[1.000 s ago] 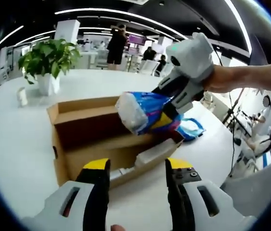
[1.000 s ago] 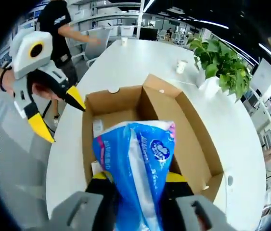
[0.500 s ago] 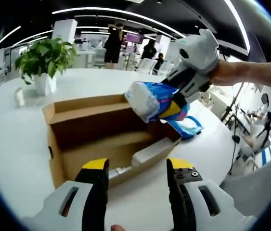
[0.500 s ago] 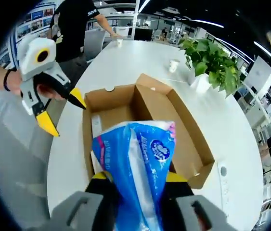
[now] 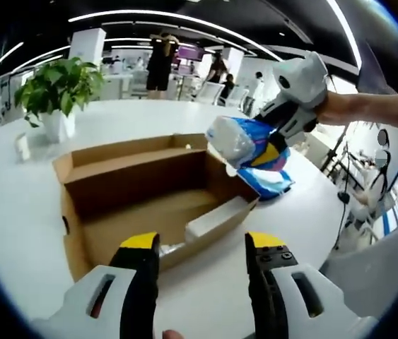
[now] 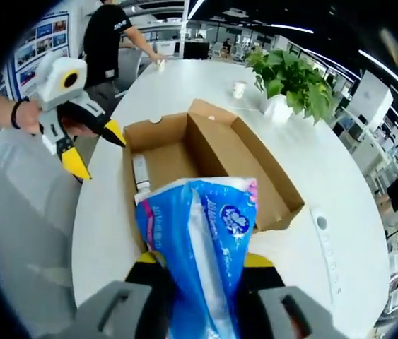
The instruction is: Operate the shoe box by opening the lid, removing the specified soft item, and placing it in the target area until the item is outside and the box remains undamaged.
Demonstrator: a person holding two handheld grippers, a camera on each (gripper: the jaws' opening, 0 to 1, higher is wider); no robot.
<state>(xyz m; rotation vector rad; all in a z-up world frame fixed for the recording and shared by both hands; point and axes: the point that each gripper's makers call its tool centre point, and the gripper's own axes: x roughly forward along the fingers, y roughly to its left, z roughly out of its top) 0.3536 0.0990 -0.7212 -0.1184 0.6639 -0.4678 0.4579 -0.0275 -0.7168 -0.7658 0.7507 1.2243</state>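
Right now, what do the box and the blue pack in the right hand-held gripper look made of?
The box looks like plain brown cardboard, matte, with folded flaps. The blue pack seems a soft item in glossy printed plastic film, crinkled and reflective, clamped in the right hand-held gripper.

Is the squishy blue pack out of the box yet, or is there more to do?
Mostly done. The box is open, and the right tool is shut on the blue pack, holding it up clear of the box. The left tool is open and holds nothing. What's left: set the pack down on the table. The box looks undamaged.
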